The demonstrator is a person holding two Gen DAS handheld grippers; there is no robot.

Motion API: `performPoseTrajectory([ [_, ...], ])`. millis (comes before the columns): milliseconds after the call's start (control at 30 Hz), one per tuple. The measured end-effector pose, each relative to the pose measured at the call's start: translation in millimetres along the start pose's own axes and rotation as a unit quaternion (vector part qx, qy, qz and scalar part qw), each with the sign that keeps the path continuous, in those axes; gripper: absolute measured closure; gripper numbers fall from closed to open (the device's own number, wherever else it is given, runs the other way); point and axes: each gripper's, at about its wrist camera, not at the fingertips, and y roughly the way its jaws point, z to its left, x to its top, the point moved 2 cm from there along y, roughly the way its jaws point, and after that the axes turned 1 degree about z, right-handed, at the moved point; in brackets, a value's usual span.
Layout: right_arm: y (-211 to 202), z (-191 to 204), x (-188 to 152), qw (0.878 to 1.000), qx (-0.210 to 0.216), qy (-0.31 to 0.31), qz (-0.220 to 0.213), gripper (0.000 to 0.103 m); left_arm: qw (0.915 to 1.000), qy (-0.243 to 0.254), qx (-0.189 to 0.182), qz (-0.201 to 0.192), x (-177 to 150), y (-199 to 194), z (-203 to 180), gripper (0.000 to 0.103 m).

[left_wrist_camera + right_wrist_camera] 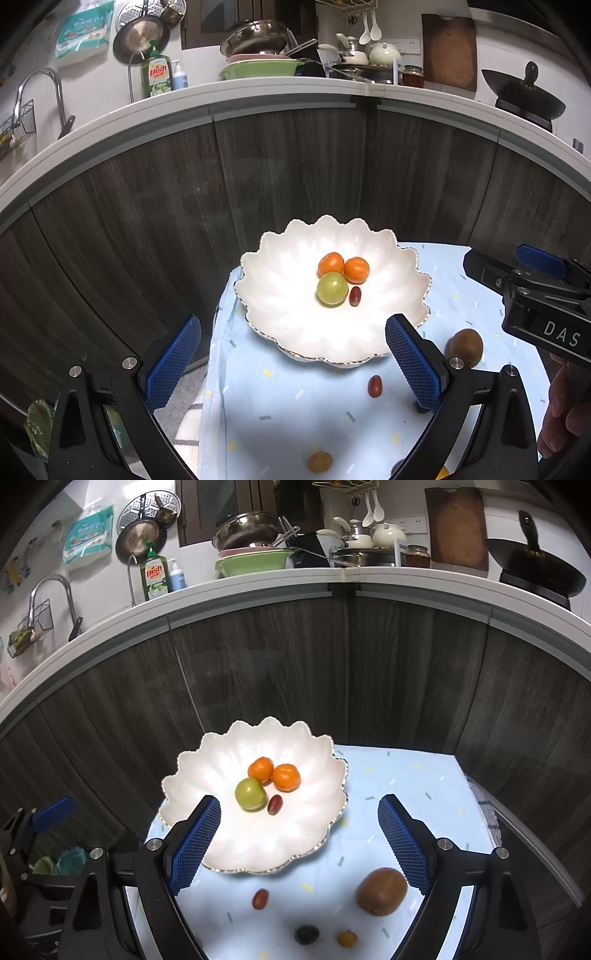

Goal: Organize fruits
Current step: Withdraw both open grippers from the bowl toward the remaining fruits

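Note:
A white scalloped bowl (391,295) (207,775) stands on a light blue cloth and holds two oranges (331,264) (260,769), a green fruit (332,289) (250,794) and a red grape (355,296) (274,804). On the cloth in front of the bowl lie a kiwi (464,347) (382,891), another red grape (374,386) (260,899), a dark fruit (307,934) and a small yellow fruit (347,938). A small brown fruit (320,462) lies nearer still. My left gripper (291,365) hangs open above the cloth, empty. My right gripper (299,842) is open and empty too, also seen as the right gripper (532,295) from the side.
Dark wood cabinet fronts (295,166) rise right behind the small table, under a white counter (258,88) crowded with dishes, pots and a dish soap bottle (157,74). The cloth's left edge (218,369) drops off to the floor. A hand (565,406) holds the right gripper.

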Motion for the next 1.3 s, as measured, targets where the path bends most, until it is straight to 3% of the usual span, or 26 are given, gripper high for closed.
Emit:
performPoseTrajectory([
  [533, -31, -16, -37, 0.999, -0.031, -0.002, -0.009, 0.015, 0.9995, 0.021, 0.015, -0.016, -32, -28, -13, 0.001],
  [1300, -22, -21, -99, 0.999, -0.048, -0.012, 0.011, 0.015, 0.9994, 0.017, 0.025, -0.020, -88, -27, -15, 0.002],
])
